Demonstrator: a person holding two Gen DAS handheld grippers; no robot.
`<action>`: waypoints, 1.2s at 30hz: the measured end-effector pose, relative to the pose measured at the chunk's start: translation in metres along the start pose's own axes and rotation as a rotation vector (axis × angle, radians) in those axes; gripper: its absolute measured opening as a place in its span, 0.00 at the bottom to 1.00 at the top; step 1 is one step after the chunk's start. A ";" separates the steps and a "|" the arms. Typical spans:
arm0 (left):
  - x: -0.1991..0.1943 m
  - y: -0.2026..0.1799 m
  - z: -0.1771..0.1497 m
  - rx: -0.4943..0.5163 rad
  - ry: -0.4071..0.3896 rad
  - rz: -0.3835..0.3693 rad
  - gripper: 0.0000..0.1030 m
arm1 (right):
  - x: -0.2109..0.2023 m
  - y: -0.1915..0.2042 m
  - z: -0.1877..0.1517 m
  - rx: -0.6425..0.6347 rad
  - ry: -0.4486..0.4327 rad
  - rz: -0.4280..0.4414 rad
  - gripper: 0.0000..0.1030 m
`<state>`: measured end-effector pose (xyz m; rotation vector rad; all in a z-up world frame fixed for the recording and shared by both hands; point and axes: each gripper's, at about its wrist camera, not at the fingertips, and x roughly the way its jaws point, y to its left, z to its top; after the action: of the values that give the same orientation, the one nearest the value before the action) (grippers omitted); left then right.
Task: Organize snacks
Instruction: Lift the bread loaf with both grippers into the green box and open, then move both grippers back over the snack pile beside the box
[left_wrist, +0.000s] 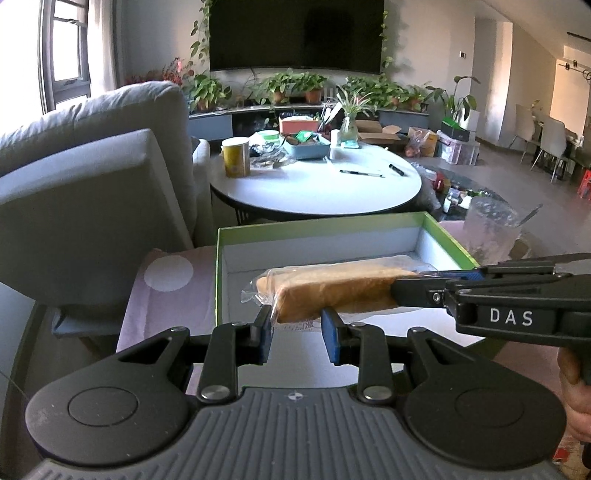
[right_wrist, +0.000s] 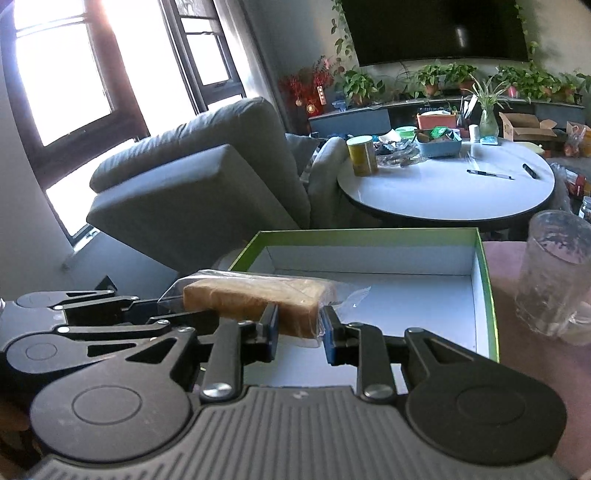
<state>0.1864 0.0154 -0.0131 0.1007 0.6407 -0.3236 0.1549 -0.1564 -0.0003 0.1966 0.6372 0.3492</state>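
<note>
Step in hand: I am carrying a wrapped slice of bread (left_wrist: 332, 291) over the green-rimmed box (left_wrist: 448, 236), one end in each of my grippers; I judge this the placing step of sorting the snacks.

Left gripper (left_wrist: 297, 330): my jaws pinch the near end of the bread and its clear wrapper; the blue pads sit against the crust on both sides.

Right gripper (right_wrist: 300, 328): my jaws clamp the other end of the same slice, set wide across the loaf and its film; in the left wrist view this gripper (left_wrist: 406, 286) comes in from the right edge and its fingers close on the far end.

Where the bread is: held clear above the white floor of the box, nearer its front edge than its back wall. Nothing else shows in the part of the box I can see.

Long axis: roughly level, running from one gripper to the other, along the box's front edge instead of into it; the broad crust face is turned toward the left camera.

Beside the box: a clear plastic cup (right_wrist: 554, 273) stands on the pink cloth (right_wrist: 535, 362) just off the box's right wall.

Next move, as I judge it: lower both ends together until the slice lies flat on the box floor, then spread both pairs of jaws and draw back without snagging the loose film or nudging the cup.
</note>
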 end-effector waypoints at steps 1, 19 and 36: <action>0.005 0.001 -0.001 0.000 0.007 0.005 0.26 | 0.001 0.001 -0.001 -0.004 0.002 -0.004 0.82; -0.061 0.024 -0.035 -0.069 -0.058 0.068 0.61 | -0.037 -0.001 -0.018 -0.004 -0.031 -0.014 0.83; -0.119 0.037 -0.101 -0.279 -0.021 0.093 0.72 | -0.079 0.052 -0.062 -0.072 0.075 0.094 0.83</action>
<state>0.0512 0.1014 -0.0219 -0.1390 0.6519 -0.1430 0.0443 -0.1333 0.0084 0.1457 0.6895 0.4713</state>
